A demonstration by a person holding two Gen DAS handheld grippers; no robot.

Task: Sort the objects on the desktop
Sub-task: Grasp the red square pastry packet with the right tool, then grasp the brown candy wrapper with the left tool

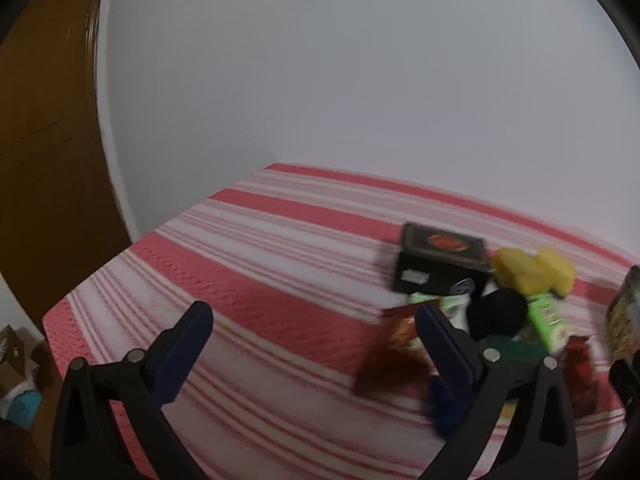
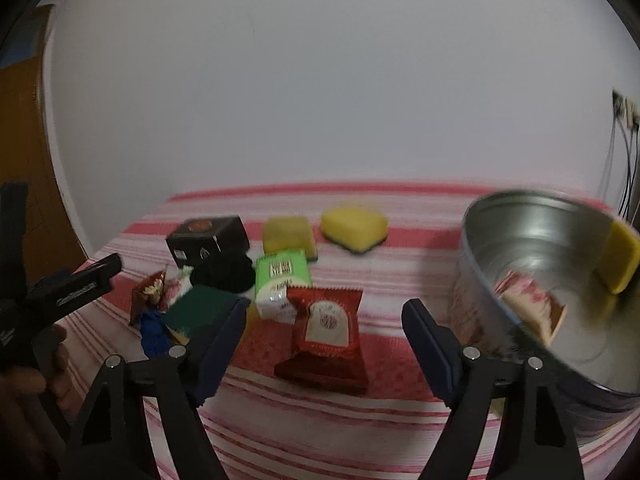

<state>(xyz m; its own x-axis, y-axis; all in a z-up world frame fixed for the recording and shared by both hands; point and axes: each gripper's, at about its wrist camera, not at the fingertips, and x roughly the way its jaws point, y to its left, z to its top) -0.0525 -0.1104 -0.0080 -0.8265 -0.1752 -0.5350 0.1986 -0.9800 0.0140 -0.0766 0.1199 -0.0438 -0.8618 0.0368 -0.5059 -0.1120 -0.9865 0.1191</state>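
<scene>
Right wrist view: metal tin (image 2: 560,280) at right, tilted, holding a yellow sponge (image 2: 620,258) and a pink-printed packet (image 2: 528,300). Right claw (image 2: 324,332) open and empty; red packet (image 2: 326,330) lies on the cloth between its fingers (pads not touching it). Green box (image 2: 282,276), black box (image 2: 208,240) and two sponges (image 2: 354,228) sit beyond. Left claw (image 1: 316,332) open, empty, over bare striped cloth (image 1: 260,280); the clutter lies to its right. White wall (image 2: 320,80) behind.
</scene>
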